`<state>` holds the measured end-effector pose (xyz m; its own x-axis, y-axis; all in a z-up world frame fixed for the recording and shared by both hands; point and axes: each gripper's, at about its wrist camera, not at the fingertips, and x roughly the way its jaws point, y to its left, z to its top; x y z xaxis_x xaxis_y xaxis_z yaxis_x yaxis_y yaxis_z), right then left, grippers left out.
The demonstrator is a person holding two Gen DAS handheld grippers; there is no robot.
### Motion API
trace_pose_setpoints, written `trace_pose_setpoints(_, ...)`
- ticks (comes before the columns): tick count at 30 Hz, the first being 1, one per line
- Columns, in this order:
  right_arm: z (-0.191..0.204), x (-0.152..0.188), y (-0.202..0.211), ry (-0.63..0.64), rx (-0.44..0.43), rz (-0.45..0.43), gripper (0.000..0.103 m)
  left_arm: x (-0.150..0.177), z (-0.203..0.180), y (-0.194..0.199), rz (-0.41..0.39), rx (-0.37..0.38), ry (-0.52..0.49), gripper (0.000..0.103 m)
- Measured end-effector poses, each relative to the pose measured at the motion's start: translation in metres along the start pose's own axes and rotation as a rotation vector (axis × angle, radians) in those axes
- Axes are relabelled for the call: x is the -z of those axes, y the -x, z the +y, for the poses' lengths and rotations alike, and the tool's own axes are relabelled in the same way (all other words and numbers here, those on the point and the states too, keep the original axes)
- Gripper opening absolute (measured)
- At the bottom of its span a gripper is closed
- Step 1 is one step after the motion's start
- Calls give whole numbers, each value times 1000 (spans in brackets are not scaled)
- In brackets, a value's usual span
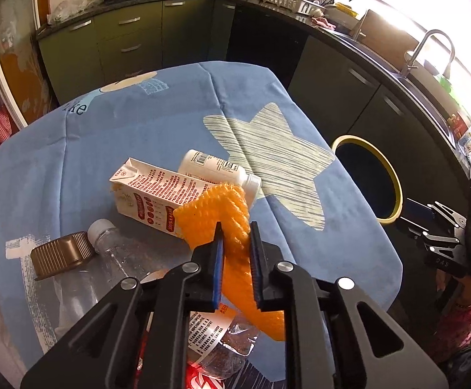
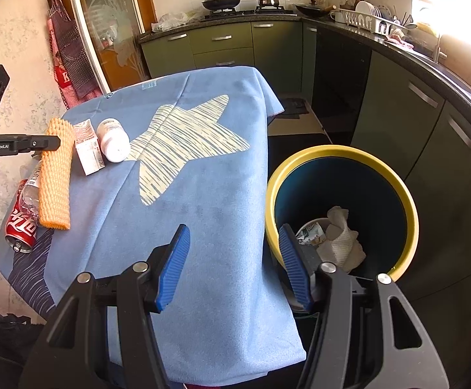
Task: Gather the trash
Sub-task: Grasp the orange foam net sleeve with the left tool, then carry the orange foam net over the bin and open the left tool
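pinching orange foam net (image 1: 232, 236) in left gripper (image 1: 236, 231); right gripper (image 2: 232, 236) empty.

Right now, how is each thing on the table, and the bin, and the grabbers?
Left hand-held gripper: shut on the orange foam net.
Orange foam net: pinched, lying across the other trash.
Right hand-held gripper: open, empty.
Carton: on its side.
White bottle: on its side, capped.
Clear bottle: lying down, capped.
Red can: lying down.
Bin: open, paper inside.
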<state>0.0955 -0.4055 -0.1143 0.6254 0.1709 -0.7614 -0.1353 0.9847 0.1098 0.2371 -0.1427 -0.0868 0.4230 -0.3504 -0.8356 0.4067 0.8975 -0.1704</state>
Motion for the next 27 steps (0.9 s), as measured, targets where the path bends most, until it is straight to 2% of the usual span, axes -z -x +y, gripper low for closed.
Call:
trace_pose_setpoints(9,5,0,3,8,-12,-6,54,6,-20,40,-83,-18,-70,15)
trace_pose_setpoints(17,7,2,19,11,-5,-35,54,9,-40,77,-150,15,-123,15)
trace_pose_setpoints(27,-7,11,38,-20,17,-64,54,-10,-58,103,-186,48,-162,15)
